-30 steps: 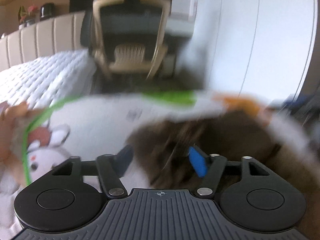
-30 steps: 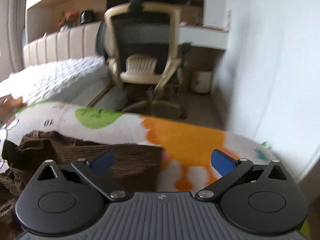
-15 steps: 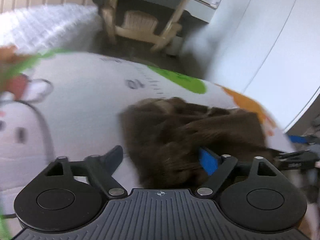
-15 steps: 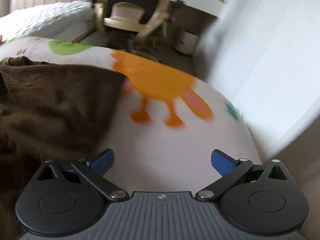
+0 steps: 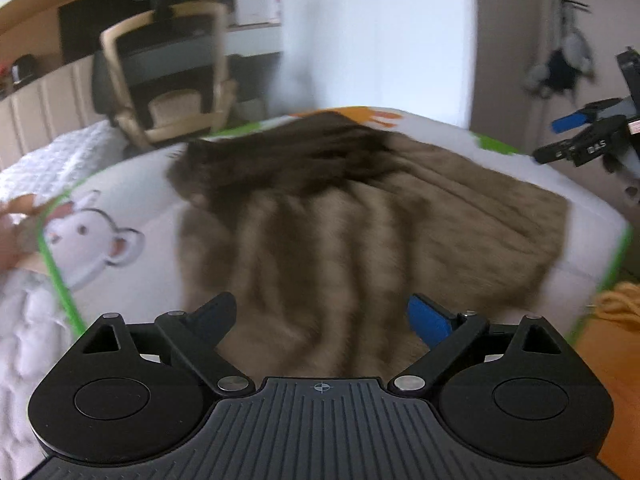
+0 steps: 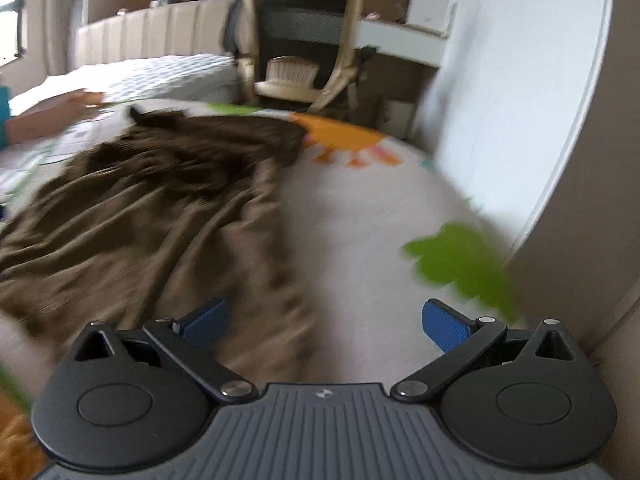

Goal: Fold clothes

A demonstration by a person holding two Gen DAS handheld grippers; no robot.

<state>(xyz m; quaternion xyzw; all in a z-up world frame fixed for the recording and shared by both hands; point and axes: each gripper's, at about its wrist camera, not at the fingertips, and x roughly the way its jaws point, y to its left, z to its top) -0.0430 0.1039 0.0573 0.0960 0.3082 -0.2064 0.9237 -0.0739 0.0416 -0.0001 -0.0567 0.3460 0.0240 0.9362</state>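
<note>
Pulled back since a second ago: both views now take in the whole brown corduroy garment (image 5: 360, 216) spread on the white cartoon-print play mat (image 5: 132, 184), where earlier only a bunched corner showed.

Left wrist view: left gripper (image 5: 320, 316) jaws have just been opening, now wide apart, nothing between the pads, hovering above the near hem. Far end of the garment darker and rumpled. Right gripper (image 5: 580, 136) visible off the mat's right edge. Beige office chair (image 5: 164, 80) behind.

Right wrist view: right gripper (image 6: 324, 320) spread wide, empty, straddling the garment's right edge over bare mat. A person's hand (image 6: 80, 102) resting at the mat's far left.

Risks: heavy motion blur, so a fast approach may miss the hem or pinch one layer only. Rumpled far end likely to fold crooked unless smoothed first. Grabbing too deep could catch mat along with fabric.
</note>
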